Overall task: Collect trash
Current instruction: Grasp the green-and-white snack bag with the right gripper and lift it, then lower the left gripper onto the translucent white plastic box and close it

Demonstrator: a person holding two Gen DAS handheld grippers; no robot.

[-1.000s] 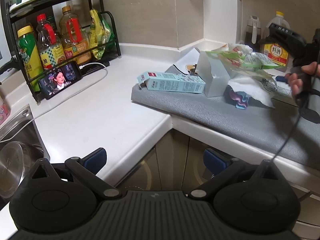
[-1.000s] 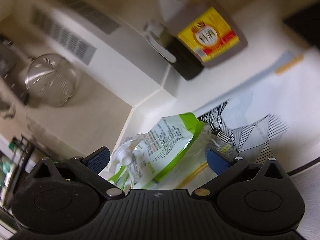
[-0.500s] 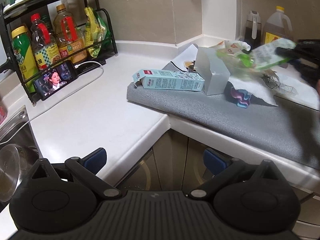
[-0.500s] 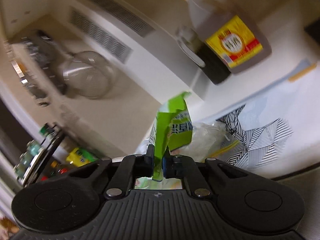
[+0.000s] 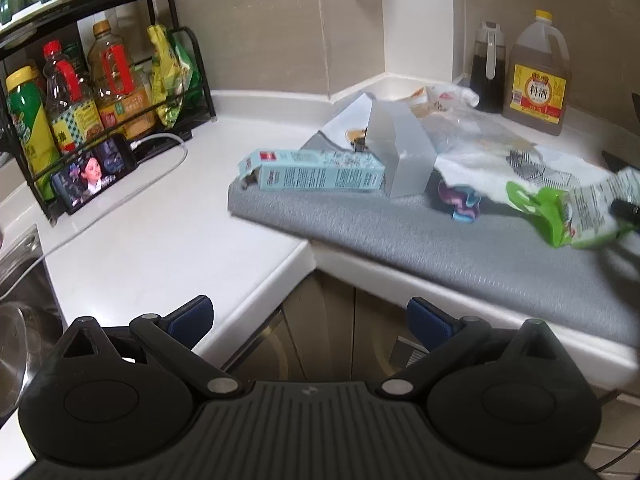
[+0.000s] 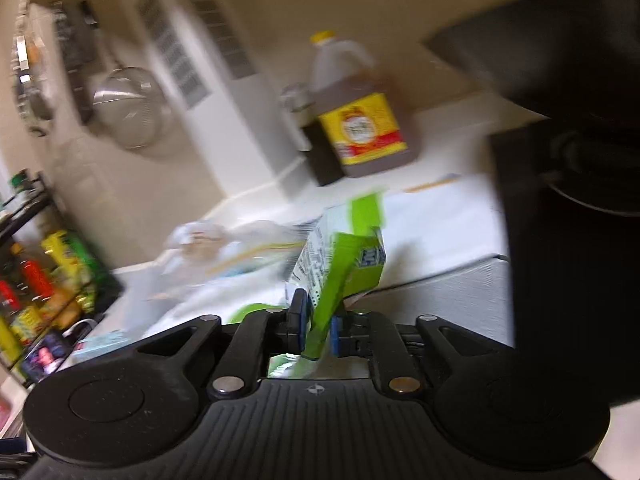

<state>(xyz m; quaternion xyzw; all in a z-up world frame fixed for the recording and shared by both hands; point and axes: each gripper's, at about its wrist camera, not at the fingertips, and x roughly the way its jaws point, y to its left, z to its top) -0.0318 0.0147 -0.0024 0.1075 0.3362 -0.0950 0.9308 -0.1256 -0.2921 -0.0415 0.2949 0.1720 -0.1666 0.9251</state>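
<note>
My right gripper point(image 6: 316, 326) is shut on a green and white plastic wrapper point(image 6: 340, 260) and holds it above the grey mat; the wrapper also shows at the right of the left wrist view point(image 5: 576, 216). My left gripper point(image 5: 308, 320) is open and empty, hanging below the counter's corner. On the grey mat point(image 5: 400, 236) lie a light blue carton point(image 5: 316, 174), a grey open box point(image 5: 396, 152), a small purple and blue wrapper point(image 5: 460, 202), clear plastic bags point(image 5: 464, 120) and white patterned paper point(image 5: 512, 164).
A large cooking wine jug point(image 5: 538, 80) and a dark sauce jug point(image 5: 486, 72) stand at the back right. A black rack with bottles point(image 5: 80, 92) and a phone point(image 5: 94, 170) with a white cable are at the left. A sink point(image 5: 20, 300) is at the far left.
My right gripper closed on the green wrapper, lifted it off the pile and carried it right and toward the counter's front edge. The left gripper barely moved.
</note>
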